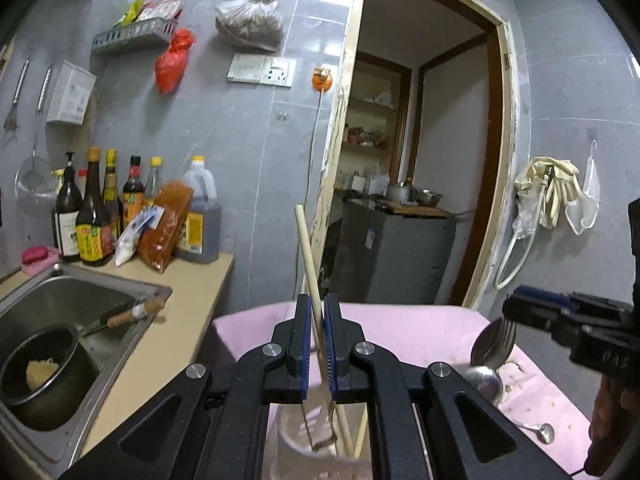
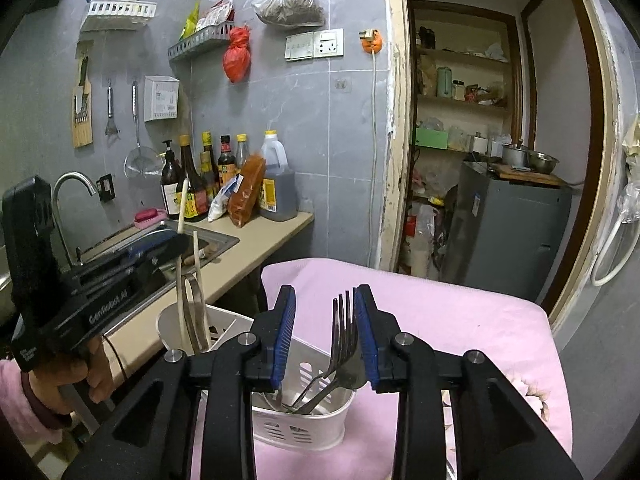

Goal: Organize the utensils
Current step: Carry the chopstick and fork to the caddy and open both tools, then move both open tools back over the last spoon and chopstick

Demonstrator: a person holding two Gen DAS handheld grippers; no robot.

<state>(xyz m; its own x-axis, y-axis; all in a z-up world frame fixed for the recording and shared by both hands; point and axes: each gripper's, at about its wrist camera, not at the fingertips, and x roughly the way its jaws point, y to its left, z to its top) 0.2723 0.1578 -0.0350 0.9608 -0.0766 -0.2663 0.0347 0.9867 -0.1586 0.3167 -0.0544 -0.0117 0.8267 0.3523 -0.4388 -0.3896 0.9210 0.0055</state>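
Note:
My left gripper (image 1: 317,312) is shut on a wooden chopstick (image 1: 307,256) that stands upright, its lower end in the white utensil holder (image 1: 292,432) beside another chopstick and metal tongs (image 1: 320,428). My right gripper (image 2: 324,304) is open above the holder's other compartment (image 2: 320,416). A fork (image 2: 344,332) stands there, tines up, against the right pad, with other cutlery. In the left wrist view the right gripper (image 1: 520,312) is over a fork and spoon (image 1: 490,344). A spoon (image 1: 538,430) lies on the pink cloth.
The holder stands on a pink-covered table (image 2: 460,312). To the left are a counter (image 1: 192,300) with sauce bottles (image 1: 96,216) and a sink (image 1: 80,300) holding a black pot (image 1: 40,376) and a knife. An open doorway lies beyond.

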